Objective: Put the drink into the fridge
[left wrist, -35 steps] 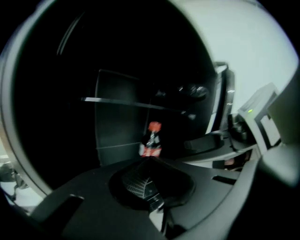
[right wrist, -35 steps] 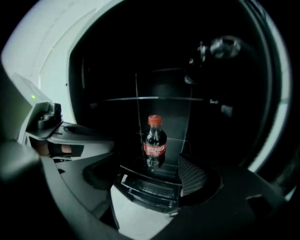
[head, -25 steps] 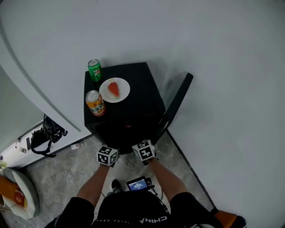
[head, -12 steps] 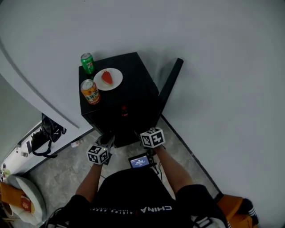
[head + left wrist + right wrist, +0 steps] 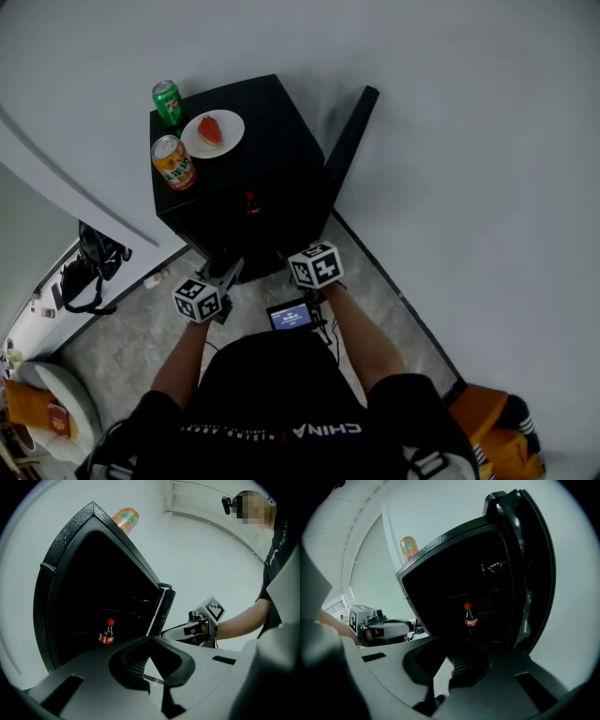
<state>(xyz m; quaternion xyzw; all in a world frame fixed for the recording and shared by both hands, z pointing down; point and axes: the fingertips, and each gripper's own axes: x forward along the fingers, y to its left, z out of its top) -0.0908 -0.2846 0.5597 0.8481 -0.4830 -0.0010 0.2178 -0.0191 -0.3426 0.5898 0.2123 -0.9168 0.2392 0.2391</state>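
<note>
Both grippers sit further back from the fridge than a second ago, when they were side by side right at its front.

Left gripper [image 5: 150, 641]: jaws closed, nothing between them. It is now lower and to the left in the head view, clear of the fridge base.

Right gripper [image 5: 457, 660]: jaws closed and empty; they were apart a second ago. It is a bit ahead of the left one, near the fridge's bottom front edge.

Small lit screen [image 5: 291, 316] at the person's waist, between the two arms, same as before.

Fridge [image 5: 281, 141]: black and low, standing on the floor against the wall. It sits higher in the head view than before. Door [image 5: 349, 136] still swung open to the right.

Drink: a cola bottle [image 5: 470, 618] with a red cap stands upright on a shelf inside the fridge, well back from both grippers. It shows in both gripper views and as a red dot in the head view. Same spot as half a second ago.

Fridge top, unchanged:
- Orange can [image 5: 173, 161] at the front left corner.
- White plate [image 5: 213, 133] with a red piece of food on it, just behind and right of that can.
- Green can [image 5: 168, 101] at the back left corner, just beside the plate.

Black bag [image 5: 89, 272] lies on the floor to the left, well apart from the fridge.
</note>
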